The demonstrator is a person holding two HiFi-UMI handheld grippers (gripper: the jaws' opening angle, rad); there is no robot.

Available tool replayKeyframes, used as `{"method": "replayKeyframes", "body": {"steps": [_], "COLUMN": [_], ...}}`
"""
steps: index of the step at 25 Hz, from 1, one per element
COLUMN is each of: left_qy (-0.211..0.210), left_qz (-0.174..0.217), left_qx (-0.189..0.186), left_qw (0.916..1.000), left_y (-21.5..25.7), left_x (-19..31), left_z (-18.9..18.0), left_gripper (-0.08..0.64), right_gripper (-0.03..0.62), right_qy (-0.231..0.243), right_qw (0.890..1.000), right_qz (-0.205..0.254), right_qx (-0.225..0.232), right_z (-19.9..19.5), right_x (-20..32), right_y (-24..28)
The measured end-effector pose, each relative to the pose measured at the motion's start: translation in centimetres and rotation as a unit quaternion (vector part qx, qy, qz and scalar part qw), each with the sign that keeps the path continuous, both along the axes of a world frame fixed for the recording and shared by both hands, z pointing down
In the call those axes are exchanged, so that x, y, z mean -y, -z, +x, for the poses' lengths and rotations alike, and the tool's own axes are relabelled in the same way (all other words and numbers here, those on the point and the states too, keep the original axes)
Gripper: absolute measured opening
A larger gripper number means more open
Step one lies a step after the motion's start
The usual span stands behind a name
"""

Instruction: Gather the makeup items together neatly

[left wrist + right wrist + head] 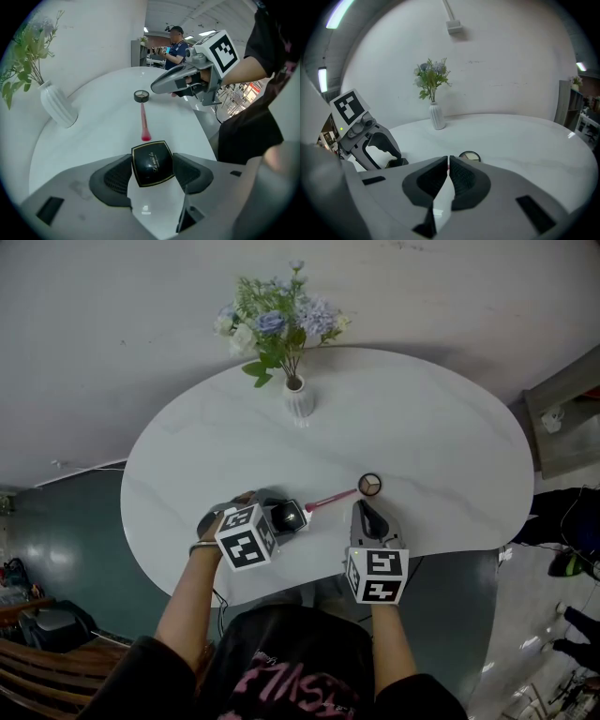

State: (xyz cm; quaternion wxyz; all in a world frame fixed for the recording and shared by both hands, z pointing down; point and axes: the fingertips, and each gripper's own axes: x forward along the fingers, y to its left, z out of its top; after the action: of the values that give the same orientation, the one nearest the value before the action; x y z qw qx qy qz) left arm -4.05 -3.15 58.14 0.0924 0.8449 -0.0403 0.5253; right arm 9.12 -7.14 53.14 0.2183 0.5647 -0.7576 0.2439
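A black square compact [152, 163] with a gold rim sits between the jaws of my left gripper [289, 517], which is shut on it just above the white table [422, 427]. A pink stick-shaped makeup item [331, 499] lies on the table just beyond the compact, pointing at a small round jar [370, 485]. My right gripper [366, 512] hovers near the table's front edge, close to the jar, shut with nothing between its pads. In the right gripper view the jar [469, 155] peeks out just past the closed jaws.
A white ribbed vase [299, 397] with blue and white flowers stands at the table's far side. The table edge curves close under both hands. A person stands far off in the background of the left gripper view.
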Motion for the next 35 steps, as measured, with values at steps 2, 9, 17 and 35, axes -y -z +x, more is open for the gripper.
{"method": "replayKeyframes", "body": {"steps": [2,9,17,35], "left_qy": [-0.001,0.028,0.139,0.331], "left_qz": [0.000,-0.004,0.015,0.106], "left_qx": [-0.002,-0.026,-0.138,-0.160], "left_qw": [1.0000,0.9993,0.9806,0.9240], "left_y": [0.0,0.7,4.8,6.2], "left_x": [0.0,0.1,2.3,5.3], "left_z": [0.0,0.1,0.5,-1.0], "left_gripper": [0.270,0.270,0.269,0.011], "right_gripper": [0.072,0.071,0.072,0.071], "right_qy": [-0.003,-0.008,0.002,0.019], "right_qw": [1.000,1.000,1.000,1.000], "right_qz": [0.000,0.002,0.007,0.021], "right_qx": [0.000,-0.002,-0.002,-0.006], "right_z": [0.1,0.3,-0.3,-0.8], "right_x": [-0.2,-0.3,0.1,0.4], "right_y": [0.0,0.2,0.5,2.1]}}
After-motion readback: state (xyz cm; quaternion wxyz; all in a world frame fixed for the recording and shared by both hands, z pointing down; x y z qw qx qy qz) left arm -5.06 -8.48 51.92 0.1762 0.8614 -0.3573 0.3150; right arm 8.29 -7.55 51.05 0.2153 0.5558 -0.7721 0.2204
